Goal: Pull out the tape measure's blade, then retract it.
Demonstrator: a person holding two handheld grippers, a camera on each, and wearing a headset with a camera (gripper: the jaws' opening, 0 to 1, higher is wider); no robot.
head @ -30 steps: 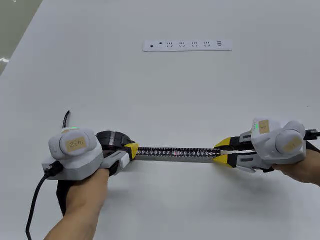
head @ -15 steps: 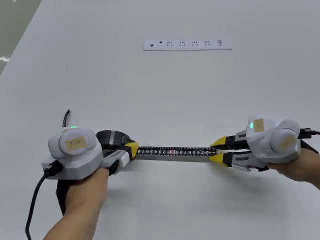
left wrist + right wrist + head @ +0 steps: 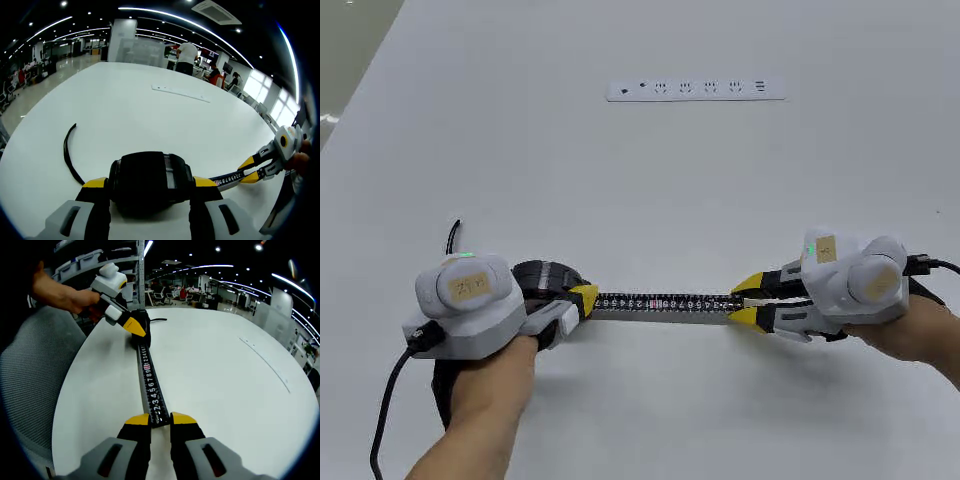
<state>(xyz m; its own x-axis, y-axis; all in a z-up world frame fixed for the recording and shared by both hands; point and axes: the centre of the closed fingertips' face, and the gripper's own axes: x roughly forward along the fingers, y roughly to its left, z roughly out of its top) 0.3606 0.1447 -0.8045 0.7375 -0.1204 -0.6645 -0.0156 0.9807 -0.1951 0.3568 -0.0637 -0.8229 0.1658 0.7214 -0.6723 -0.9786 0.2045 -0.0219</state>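
Tape measure case (image 3: 545,277) on white table (image 3: 670,180), near left edge | left gripper (image 3: 570,305) clamped tight round it | blade (image 3: 665,301) lying flat, out to right gripper (image 3: 748,300), which pinches the tip

A: How is the tabletop (image 3: 670,180) coming across?
B: It's looking smooth and matt white, giving off hardly any sheen.
A: And the tape measure case (image 3: 150,182)?
B: That's reading as black plastic, faintly glossy, while the blade (image 3: 150,385) is showing as thin dark-coated metal with printed numerals. The left gripper (image 3: 575,305) and right gripper (image 3: 747,301) are looking like matt pale-grey plastic with yellow tips; the power strip (image 3: 696,90) is appearing as smooth white plastic.
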